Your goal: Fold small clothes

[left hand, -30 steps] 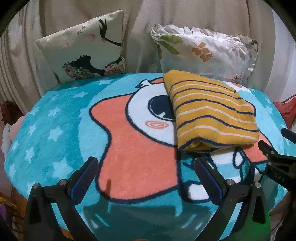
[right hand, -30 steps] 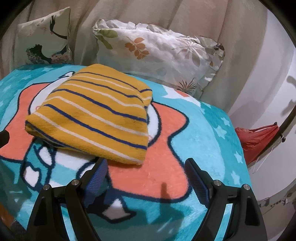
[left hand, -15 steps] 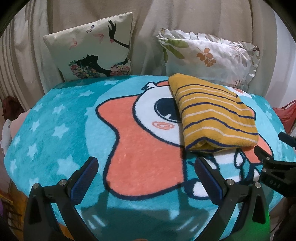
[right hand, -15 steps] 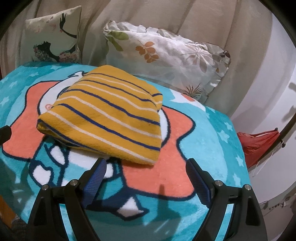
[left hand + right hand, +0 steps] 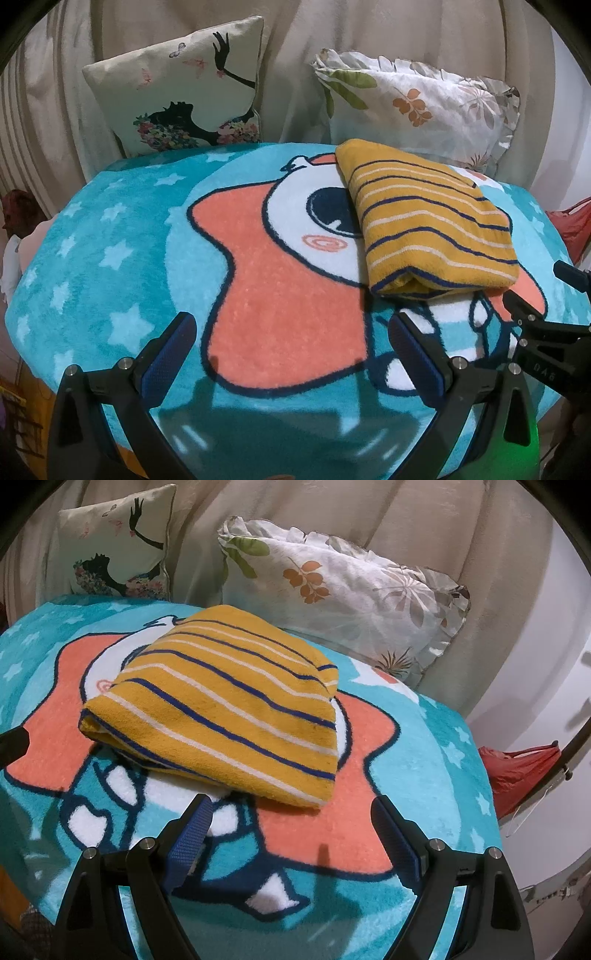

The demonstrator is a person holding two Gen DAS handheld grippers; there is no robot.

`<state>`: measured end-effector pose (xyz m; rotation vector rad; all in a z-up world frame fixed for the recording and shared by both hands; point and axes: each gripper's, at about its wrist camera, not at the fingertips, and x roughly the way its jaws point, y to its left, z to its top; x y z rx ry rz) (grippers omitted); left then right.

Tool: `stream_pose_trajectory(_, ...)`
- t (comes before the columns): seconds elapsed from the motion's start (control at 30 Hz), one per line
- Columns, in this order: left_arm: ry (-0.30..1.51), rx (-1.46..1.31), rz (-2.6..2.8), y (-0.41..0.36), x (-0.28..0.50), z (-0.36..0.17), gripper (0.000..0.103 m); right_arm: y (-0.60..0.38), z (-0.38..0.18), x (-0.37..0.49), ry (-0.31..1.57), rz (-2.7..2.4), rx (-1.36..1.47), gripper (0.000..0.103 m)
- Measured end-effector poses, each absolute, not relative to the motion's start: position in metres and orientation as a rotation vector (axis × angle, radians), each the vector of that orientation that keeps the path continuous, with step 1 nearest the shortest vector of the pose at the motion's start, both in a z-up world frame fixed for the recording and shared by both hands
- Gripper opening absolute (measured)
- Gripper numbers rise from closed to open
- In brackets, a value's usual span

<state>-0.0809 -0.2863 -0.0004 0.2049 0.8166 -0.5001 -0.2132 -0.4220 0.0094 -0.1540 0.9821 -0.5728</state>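
A yellow garment with blue and white stripes [image 5: 432, 218] lies folded in a thick rectangle on the turquoise cartoon blanket [image 5: 110, 251]. It also shows in the right wrist view [image 5: 229, 705]. My left gripper [image 5: 291, 332] is open and empty, low over the blanket in front and to the left of the garment. My right gripper [image 5: 291, 816] is open and empty, just in front of the garment's near edge. The right gripper's black body also shows at the right edge of the left wrist view [image 5: 546, 350].
Two pillows lean against a beige curtain at the back: one with a black silhouette print [image 5: 184, 92], one with a leaf print [image 5: 417, 96]. A red bag [image 5: 517, 771] hangs off the bed's right side. The blanket's front edge drops off near the grippers.
Both grippers have drawn back and up from the folded garment, so it sits farther off in both views. The garment has not moved. Both stay open.
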Motion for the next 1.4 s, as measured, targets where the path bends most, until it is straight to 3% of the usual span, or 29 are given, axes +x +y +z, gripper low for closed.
stream_pose_trajectory(1.4, 0.828, 0.26, -0.502, -0.323, -0.075, -0.01, 0.103, -0.441, 0.005, -0.209, 0.979, -0.553, -0.131, 0.091)
